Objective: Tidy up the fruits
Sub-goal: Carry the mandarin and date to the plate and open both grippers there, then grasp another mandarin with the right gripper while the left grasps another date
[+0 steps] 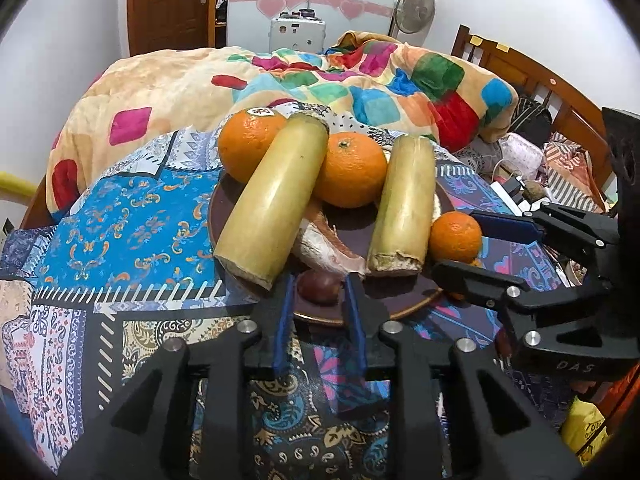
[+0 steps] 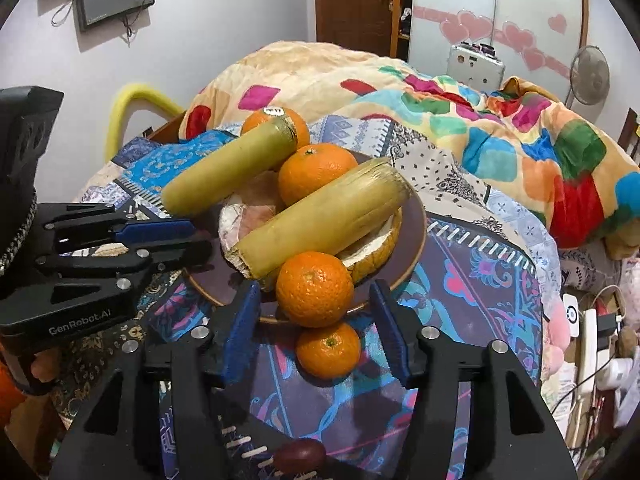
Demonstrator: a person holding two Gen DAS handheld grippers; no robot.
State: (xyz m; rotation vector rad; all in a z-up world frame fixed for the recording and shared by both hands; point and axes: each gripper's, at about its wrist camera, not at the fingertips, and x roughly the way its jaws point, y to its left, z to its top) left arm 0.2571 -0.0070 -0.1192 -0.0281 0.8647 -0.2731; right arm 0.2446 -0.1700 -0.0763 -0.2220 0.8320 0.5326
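While the left wrist view looks down its own black fingers, the left gripper (image 1: 320,300) stands slightly parted at the lower centre, its blue pads either side of a small dark reddish-purple round fruit (image 1: 319,287) on the near rim of the dark brown round plate (image 1: 356,236); whether the pads touch it is unclear. On the plate lie two yellow-green cut sugarcane pieces (image 1: 276,200), two large oranges (image 1: 352,168) and a pale pomelo rind (image 1: 328,246). At the right, the right gripper (image 1: 464,240) flanks a small orange mandarin (image 1: 456,237). From the right wrist view, that gripper (image 2: 314,304) is spread at the lower centre, pads clear of the mandarin (image 2: 314,289) perched at the plate's (image 2: 416,232) near edge. A second small mandarin (image 2: 328,350) lies on the patterned bedspread (image 2: 480,280) just below. The left gripper (image 2: 192,236) enters at the left.
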